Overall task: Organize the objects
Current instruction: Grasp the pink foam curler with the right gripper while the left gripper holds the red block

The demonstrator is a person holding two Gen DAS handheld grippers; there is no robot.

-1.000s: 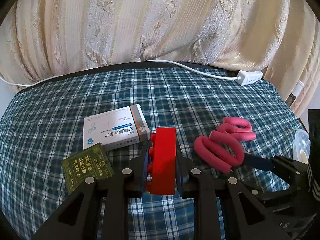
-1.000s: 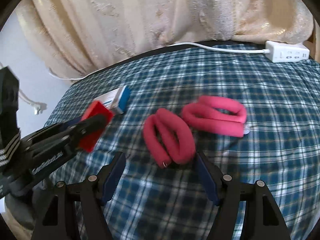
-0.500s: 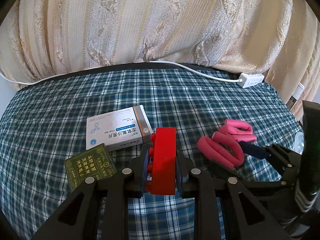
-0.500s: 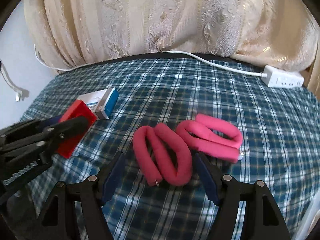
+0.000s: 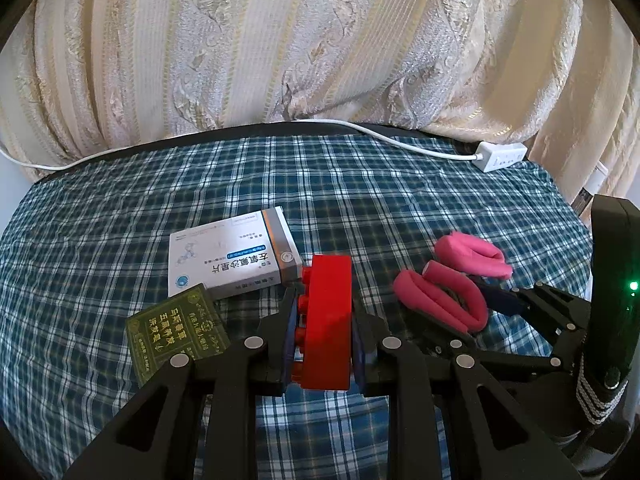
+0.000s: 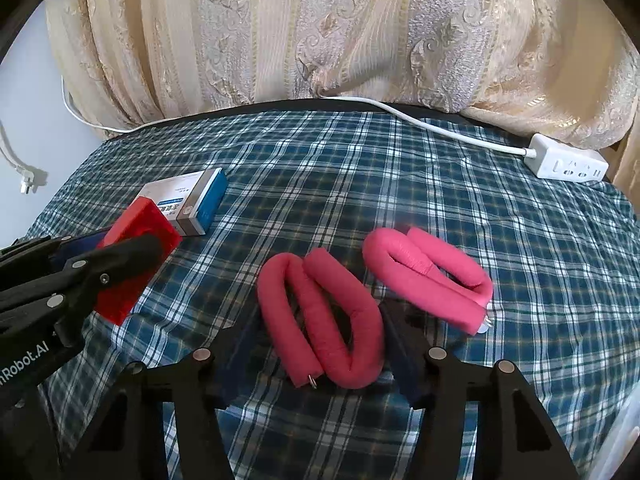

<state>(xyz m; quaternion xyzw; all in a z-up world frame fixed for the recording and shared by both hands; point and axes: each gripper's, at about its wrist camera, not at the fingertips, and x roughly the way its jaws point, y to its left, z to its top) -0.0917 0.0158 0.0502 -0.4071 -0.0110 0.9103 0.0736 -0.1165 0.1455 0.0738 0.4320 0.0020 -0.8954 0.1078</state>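
Observation:
My left gripper (image 5: 324,304) is shut on a red studded block (image 5: 326,320), held just above the plaid cloth; the right wrist view shows the same block (image 6: 136,232) at the left. Two folded pink foam rollers lie on the cloth. The near roller (image 6: 280,312) sits between the fingers of my right gripper (image 6: 320,332), whose jaws are closing around it; the roller looks unsqueezed. The far roller (image 6: 424,276) lies free just beyond it to the right. In the left wrist view the right gripper (image 5: 460,316) straddles the near roller (image 5: 436,296).
A white medicine box (image 5: 232,256) and a green packet (image 5: 176,328) lie left of the red block. A white power strip (image 6: 568,164) with its cable runs along the back edge below a cream curtain (image 6: 320,40). The plaid cloth (image 6: 360,184) covers the table.
The right gripper's fingers have drawn in towards the near pink roller, and that hand has turned so its view is more level. The left gripper has kept still with the red block.

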